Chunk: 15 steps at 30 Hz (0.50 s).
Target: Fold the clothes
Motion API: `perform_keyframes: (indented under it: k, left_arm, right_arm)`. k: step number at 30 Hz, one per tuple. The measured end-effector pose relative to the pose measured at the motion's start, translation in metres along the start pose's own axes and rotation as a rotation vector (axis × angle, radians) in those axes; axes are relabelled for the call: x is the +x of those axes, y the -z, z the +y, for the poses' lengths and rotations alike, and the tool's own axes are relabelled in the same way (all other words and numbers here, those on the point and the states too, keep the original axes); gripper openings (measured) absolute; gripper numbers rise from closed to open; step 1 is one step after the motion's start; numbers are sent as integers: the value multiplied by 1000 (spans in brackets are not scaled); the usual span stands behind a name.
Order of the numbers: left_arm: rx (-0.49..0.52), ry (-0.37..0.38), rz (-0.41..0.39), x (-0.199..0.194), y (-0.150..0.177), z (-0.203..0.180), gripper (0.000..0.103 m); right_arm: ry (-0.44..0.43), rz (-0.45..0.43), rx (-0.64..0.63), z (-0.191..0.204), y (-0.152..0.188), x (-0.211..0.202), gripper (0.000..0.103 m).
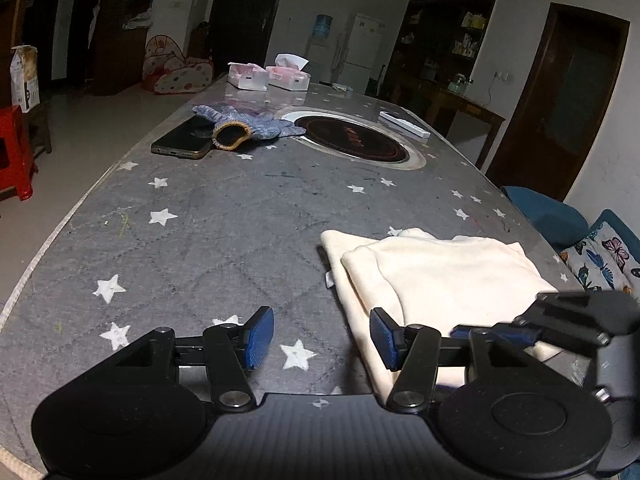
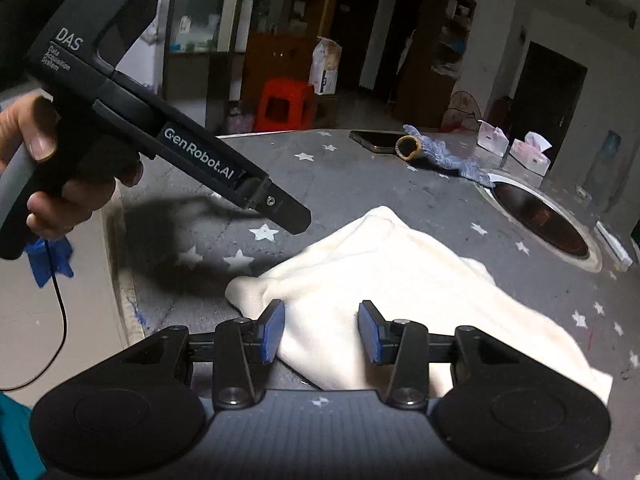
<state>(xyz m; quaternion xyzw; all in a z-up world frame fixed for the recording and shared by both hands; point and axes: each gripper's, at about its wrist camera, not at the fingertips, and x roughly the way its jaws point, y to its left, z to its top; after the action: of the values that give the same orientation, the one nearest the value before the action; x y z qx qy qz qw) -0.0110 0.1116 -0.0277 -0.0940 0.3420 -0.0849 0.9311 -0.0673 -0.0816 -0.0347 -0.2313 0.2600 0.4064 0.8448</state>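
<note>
- Cream garment (image 2: 384, 280) lies partly folded on our star-printed table (image 1: 192, 240), near the table's front edge and well apart from the phone (image 1: 182, 140) and the knitted glove (image 1: 248, 122) farther back.
- Our right gripper (image 2: 322, 330) hangs directly over the garment's near edge; its jaws stand apart with cloth showing between them, and we judge nothing is pinched yet.
- Our left gripper (image 1: 322, 338) sits off the garment's left edge, released and empty, with only its right pad (image 1: 384, 336) over the cloth.
- We judge the right gripper the nearer one for the coming grasp, since the cloth already lies under its fingers.
- In the right wrist view the garment's long axis runs from the corner at the upper left down toward the lower right.
- That far corner (image 2: 380, 216) points toward the table's back, and one folded layer lies on top.
</note>
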Motion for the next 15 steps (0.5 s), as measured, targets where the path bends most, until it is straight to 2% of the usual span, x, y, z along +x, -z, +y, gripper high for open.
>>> perform_keyframes:
  k: [6, 9, 12, 15]
  left_arm:
    - [-46, 0, 11, 4, -1, 6, 59]
    - [-55, -2, 20, 6, 0, 6, 61]
    - [-69, 0, 20, 4, -1, 7, 63]
    - [-91, 4, 16, 3, -3, 10, 65]
  right_arm:
    - [-45, -15, -35, 5, -9, -17, 41]
    - [-60, 3, -68, 14, -5, -7, 41]
    - [-65, 14, -113, 23, -1, 1, 47]
    - [-71, 20, -134, 25, -5, -1, 48]
